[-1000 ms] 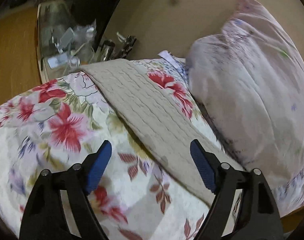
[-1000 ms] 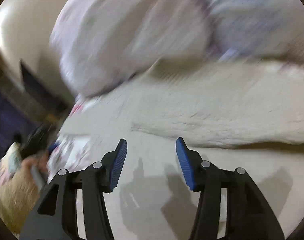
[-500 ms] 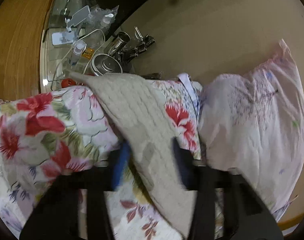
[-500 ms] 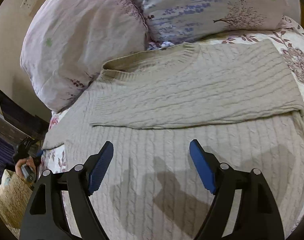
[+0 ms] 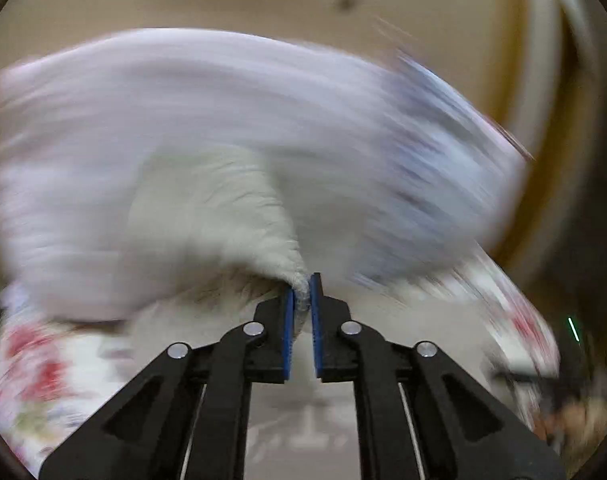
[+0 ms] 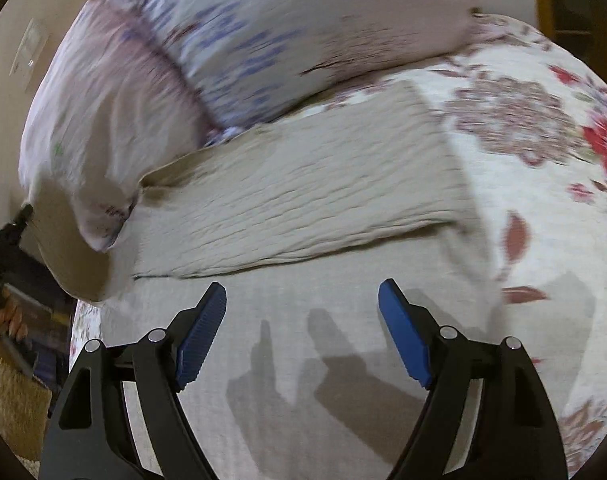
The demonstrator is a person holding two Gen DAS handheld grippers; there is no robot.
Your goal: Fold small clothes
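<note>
A beige cable-knit sweater (image 6: 303, 200) lies on the floral bedspread (image 6: 543, 152), with one part folded across its upper half. My right gripper (image 6: 302, 322) is open and empty, held just above the sweater's lower part. My left gripper (image 5: 301, 292) is shut on a pinched piece of the sweater (image 5: 223, 216), which rises lifted from the blue pads. The left wrist view is strongly blurred. At the left edge of the right wrist view the sweater's end is lifted (image 6: 67, 248).
Two lilac patterned pillows (image 6: 231, 40) lie against the sweater's far edge, and they show blurred in the left wrist view (image 5: 183, 112). A beige wall (image 5: 263, 4) is behind them. Dark clutter and a woven basket (image 6: 7, 392) sit beyond the bed's left edge.
My left gripper has closed on the sweater and lifted that part, swinging fast toward the pillows. My right gripper stayed open and shifted a little over the sweater.
</note>
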